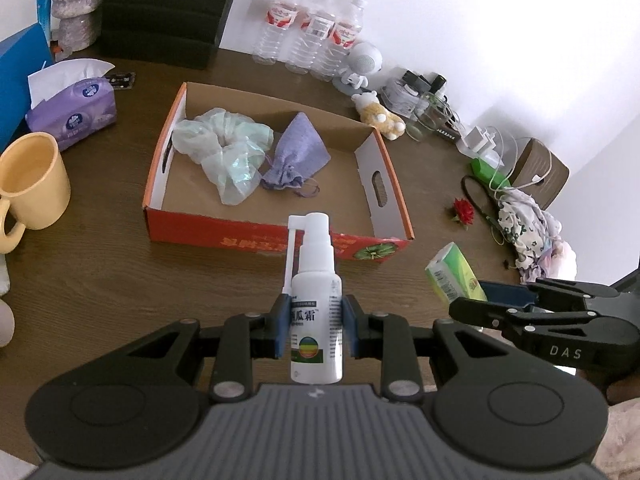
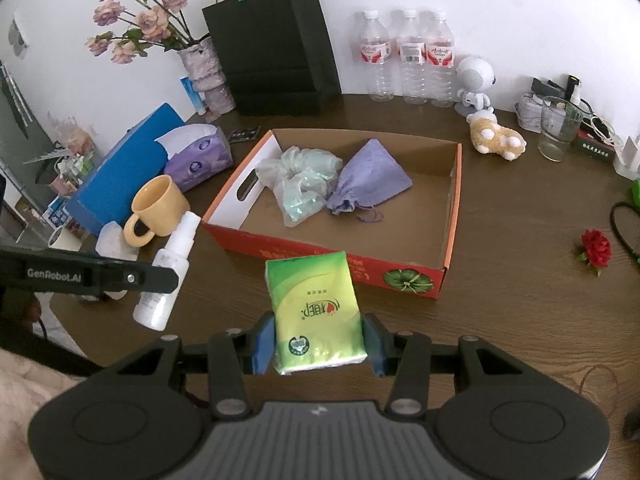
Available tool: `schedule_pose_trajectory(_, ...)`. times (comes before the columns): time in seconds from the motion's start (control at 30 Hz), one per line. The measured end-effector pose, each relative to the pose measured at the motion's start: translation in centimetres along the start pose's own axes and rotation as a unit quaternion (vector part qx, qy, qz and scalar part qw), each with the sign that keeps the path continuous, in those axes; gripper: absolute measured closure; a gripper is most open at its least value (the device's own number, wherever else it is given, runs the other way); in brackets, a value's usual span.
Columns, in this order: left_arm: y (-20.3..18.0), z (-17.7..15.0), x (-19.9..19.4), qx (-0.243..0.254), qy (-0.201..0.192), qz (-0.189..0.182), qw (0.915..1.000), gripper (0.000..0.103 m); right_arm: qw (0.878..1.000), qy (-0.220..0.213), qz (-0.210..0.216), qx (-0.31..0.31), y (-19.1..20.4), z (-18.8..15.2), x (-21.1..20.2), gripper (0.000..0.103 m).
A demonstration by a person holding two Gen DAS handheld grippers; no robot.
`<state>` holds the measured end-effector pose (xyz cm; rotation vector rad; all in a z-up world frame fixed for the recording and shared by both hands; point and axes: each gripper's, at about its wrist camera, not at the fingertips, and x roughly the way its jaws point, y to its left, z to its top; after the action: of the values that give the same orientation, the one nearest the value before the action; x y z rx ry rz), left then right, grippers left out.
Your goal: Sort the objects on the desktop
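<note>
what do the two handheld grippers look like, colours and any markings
Both are black linkage frames with silver pivot pins, blue finger pads and a ribbed grey base. The left gripper reads "GenRobot.AI" on its side; the right gripper reads "DAS". No cables or sleeves visible.

Your left gripper (image 2: 160,280) carries the lettering "GenRobot.AI" along its side; your right gripper (image 1: 468,304) reads "DAS". The spray bottle (image 1: 316,320) you hold shows the characters "瓜霜". The green tissue pack (image 2: 316,312) bears a round "100" seal.

Soft, even daylight, faint shadows, strong fisheye bending with dark vignetted corners, slight overall softness.
</note>
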<state>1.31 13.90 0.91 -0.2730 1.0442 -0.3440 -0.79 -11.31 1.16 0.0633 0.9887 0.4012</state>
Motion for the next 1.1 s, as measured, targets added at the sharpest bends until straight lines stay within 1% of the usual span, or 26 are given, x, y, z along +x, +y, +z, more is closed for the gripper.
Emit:
schedule_pose_trajectory(0.3,1.3,1.8,0.7,0.009,-0.011,-0.003,0.9999,0.076,1.0,-0.017,-0.022,0.008,0.0,1.7,1.5,0.058)
schedule_pose_trajectory(0.57,1.5,4.9,2.3,0.033,-0.029,-0.001,0.999,0.076,0.998,-0.033,-0.046,-0.006,-0.7,4.8,3.4,0.058)
schedule_pose_trajectory(0.77,1.3,7.5,5.3,0.045,-0.024,-0.002,0.9987,0.076,0.997,-0.031,-0.067,-0.014,-1.9,7.9,6.3,0.058)
schedule_pose_trajectory(0.87,1.1,8.6,7.1,0.047,-0.023,0.004,0.9986,0.076,0.996,-0.027,-0.078,-0.015,-2.6,9.2,7.9,0.058)
schedule_pose_trajectory(1.0,0.9,10.3,9.5,0.049,-0.018,0.019,0.9985,0.076,0.996,-0.016,-0.085,-0.013,-3.6,10.5,10.5,0.058)
schedule_pose_trajectory(1.1,1.2,11.4,11.5,0.048,-0.007,0.034,0.9983,0.076,0.995,-0.007,-0.095,-0.013,-4.4,11.1,12.6,0.058)
